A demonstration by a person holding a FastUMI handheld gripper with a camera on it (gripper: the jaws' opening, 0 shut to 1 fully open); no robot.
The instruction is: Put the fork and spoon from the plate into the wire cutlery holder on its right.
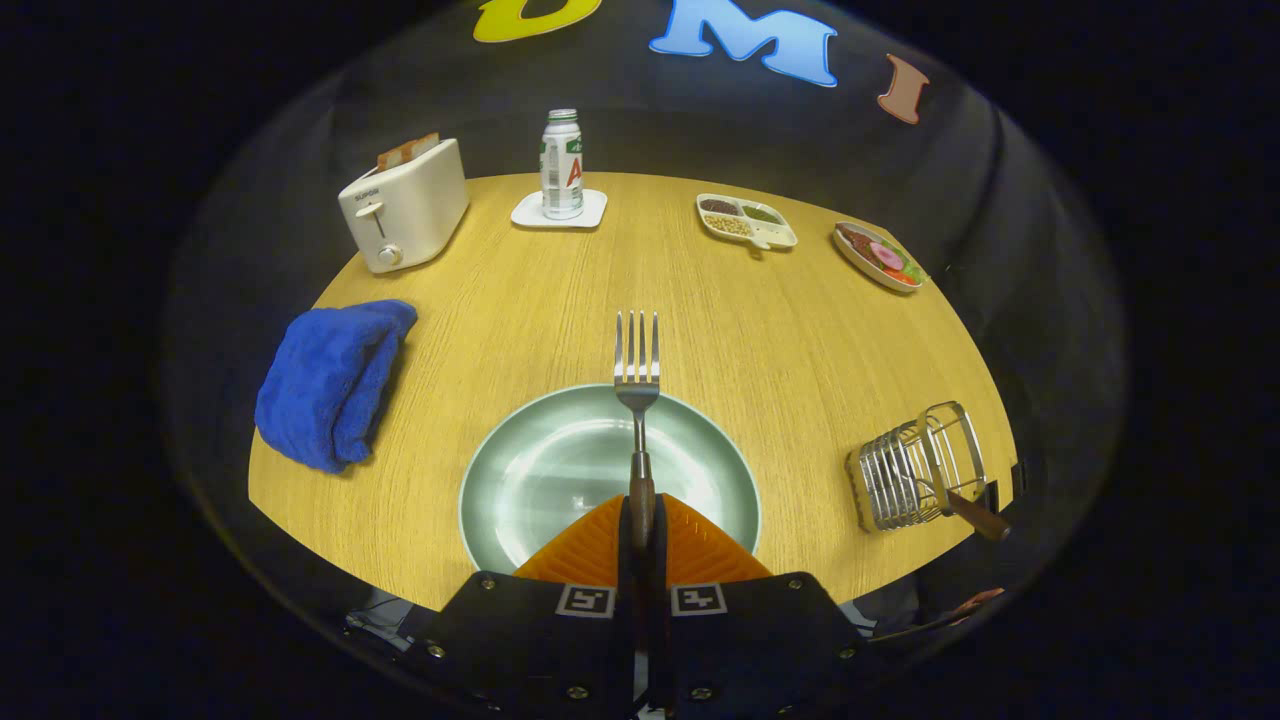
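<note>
Wood-handled fork (637, 400) is clamped by its handle between our gripper (641, 520) fingers, tines pointing far, held over the pale green plate (520, 480), which we find bare. Wire cutlery holder (915, 470) lies right of the plate with a wood-handled utensil (975, 515), presumably the spoon, already in it. We judge the fork's transfer is under way: swing it right, tilt it to clear the holder's rim, and release only once it sits among the wires.
</note>
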